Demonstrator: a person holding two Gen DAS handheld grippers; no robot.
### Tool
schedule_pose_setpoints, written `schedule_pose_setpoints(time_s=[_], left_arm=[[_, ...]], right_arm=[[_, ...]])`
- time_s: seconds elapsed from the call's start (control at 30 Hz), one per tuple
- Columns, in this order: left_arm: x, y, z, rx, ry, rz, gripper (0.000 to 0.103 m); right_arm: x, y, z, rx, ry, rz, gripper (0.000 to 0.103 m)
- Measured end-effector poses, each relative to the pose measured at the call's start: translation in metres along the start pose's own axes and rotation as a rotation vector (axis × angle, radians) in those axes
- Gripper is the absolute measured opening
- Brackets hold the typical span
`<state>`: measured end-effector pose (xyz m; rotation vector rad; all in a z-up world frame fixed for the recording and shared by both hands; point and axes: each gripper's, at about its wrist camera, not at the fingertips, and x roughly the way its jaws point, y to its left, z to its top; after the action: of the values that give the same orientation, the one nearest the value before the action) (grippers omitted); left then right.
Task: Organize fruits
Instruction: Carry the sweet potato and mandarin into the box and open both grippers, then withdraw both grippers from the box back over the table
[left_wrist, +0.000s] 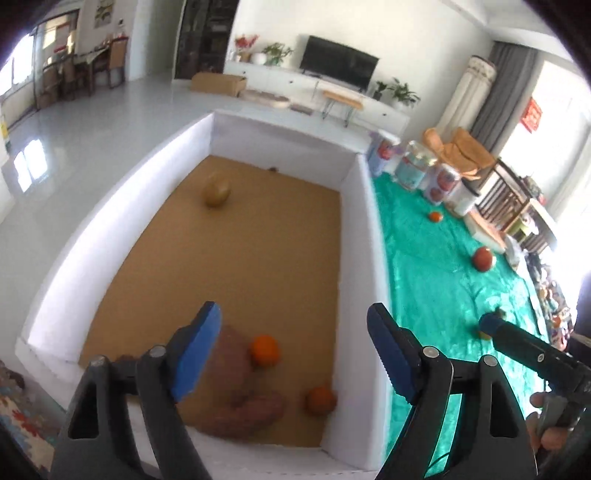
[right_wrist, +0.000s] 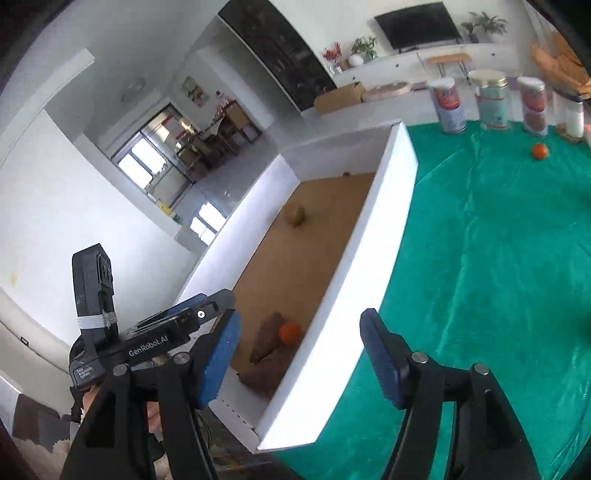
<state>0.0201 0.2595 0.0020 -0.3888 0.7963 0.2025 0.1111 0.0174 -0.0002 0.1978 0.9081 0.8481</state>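
Observation:
A white-walled box (left_wrist: 364, 229) with a brown floor holds two oranges (left_wrist: 265, 350) (left_wrist: 320, 400), two reddish sweet potatoes (left_wrist: 240, 391) and a tan round fruit (left_wrist: 216, 192). My left gripper (left_wrist: 294, 314) hangs open and empty above the box's near end. My right gripper (right_wrist: 300, 325) is open and empty too, poised over the box's right wall (right_wrist: 369, 258) near the same orange (right_wrist: 290, 332) and sweet potatoes (right_wrist: 266, 338). On the green cloth (left_wrist: 436, 280) lie a small orange (left_wrist: 435, 216) and a red round fruit (left_wrist: 484, 259).
Several printed cans (right_wrist: 450, 107) and a white jar (right_wrist: 574, 114) stand along the cloth's far edge. Wooden chairs (left_wrist: 506, 195) sit beyond the cloth to the right. The other tool's black body (left_wrist: 528, 349) reaches over the cloth, partly hiding a small fruit beneath it.

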Motion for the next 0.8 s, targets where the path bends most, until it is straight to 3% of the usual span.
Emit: schedule_pose_setpoints(time_s=[0.03,0.1,0.17,0.27,0.33,0.4,0.47,0.57,0.8], left_arm=[[-0.003,-0.016,0.0,0.028,-0.019,-0.028,0.089],[-0.003,-0.05,-0.004,0.09,-0.039,-0.092,0.096],[0.007,-0.085,-0.017,0.157,-0.009,-0.166,0.097],[0.045,-0.143,-0.046,0.269,0.104,-0.252,0.097],[0.073,-0.177,-0.065,0.338,0.128,-0.282,0.097],[0.1,-0.205,-0.079,0.397,0.136,-0.268,0.097],[0.131,-0.227,-0.087,0.438,0.133,-0.224,0.097],[0.16,-0.244,-0.098,0.46,0.136,-0.175,0.097],[0.191,-0.249,-0.104,0.499,0.135,-0.085,0.097]], right_arm=[[-0.017,-0.015,-0.008,0.0,-0.041,-0.064,0.092],[-0.049,-0.052,-0.031,0.032,-0.111,-0.194,0.101],[-0.077,-0.097,-0.056,0.087,-0.148,-0.369,0.101],[-0.105,-0.169,-0.087,0.189,-0.148,-0.677,0.101],[-0.122,-0.211,-0.098,0.271,-0.142,-0.806,0.101],[-0.136,-0.242,-0.105,0.367,-0.137,-0.854,0.101],[-0.152,-0.264,-0.108,0.462,-0.15,-0.841,0.101],[-0.157,-0.278,-0.106,0.447,-0.151,-0.921,0.101],[-0.141,-0.297,-0.113,0.509,-0.165,-0.925,0.101]])
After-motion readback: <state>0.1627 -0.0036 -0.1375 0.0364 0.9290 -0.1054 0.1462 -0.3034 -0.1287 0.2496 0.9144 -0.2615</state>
